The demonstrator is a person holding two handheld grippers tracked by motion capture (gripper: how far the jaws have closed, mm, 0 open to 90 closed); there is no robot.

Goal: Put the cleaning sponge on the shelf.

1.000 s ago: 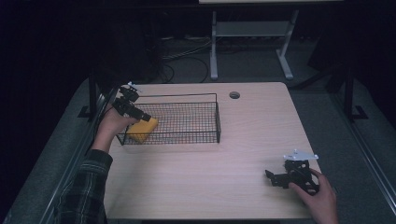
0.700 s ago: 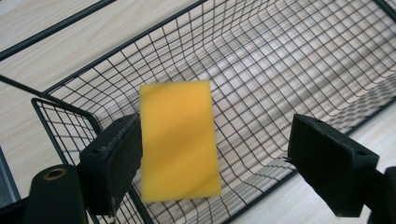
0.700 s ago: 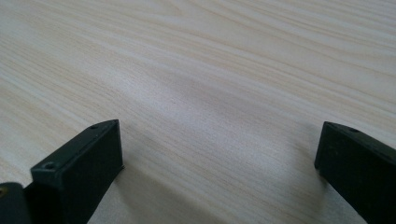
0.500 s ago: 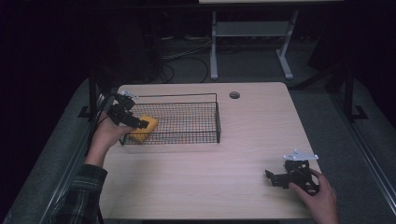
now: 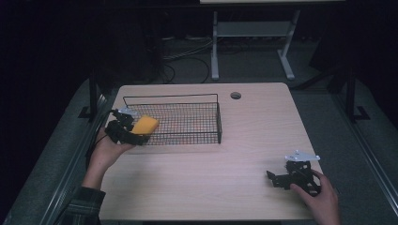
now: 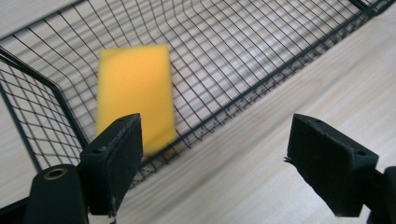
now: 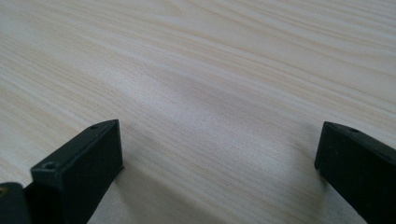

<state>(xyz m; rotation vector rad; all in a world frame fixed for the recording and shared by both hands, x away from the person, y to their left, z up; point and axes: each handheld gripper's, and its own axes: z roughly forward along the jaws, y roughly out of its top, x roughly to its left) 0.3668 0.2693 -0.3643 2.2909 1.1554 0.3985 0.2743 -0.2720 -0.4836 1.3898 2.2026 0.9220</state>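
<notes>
Sponge [image 5: 145,125], yellow, sits in the wire basket [image 5: 187,123] at its 9 o'clock end, by the end wall; blurred in the left gripper view [image 6: 135,95], so whether it lies flat on the mesh floor or is mid-air: cannot tell. Left tongs [image 5: 133,137] are at the basket's 9 o'clock end just outside the wire, held in the left hand [image 5: 104,154], jaws spread wide and holding nothing; in the left gripper view [image 6: 219,172] the sponge is beyond the left jaw, not between the two. Right tongs [image 5: 273,178] rest low over the counter [image 5: 211,178] toward its 4 o'clock corner, right hand [image 5: 319,201] behind them, well apart from the basket. Jaws wide apart there too [image 7: 219,168], bare wood grain between them. Small round hole [image 5: 235,95] in the counter near its 12 o'clock edge.
</notes>
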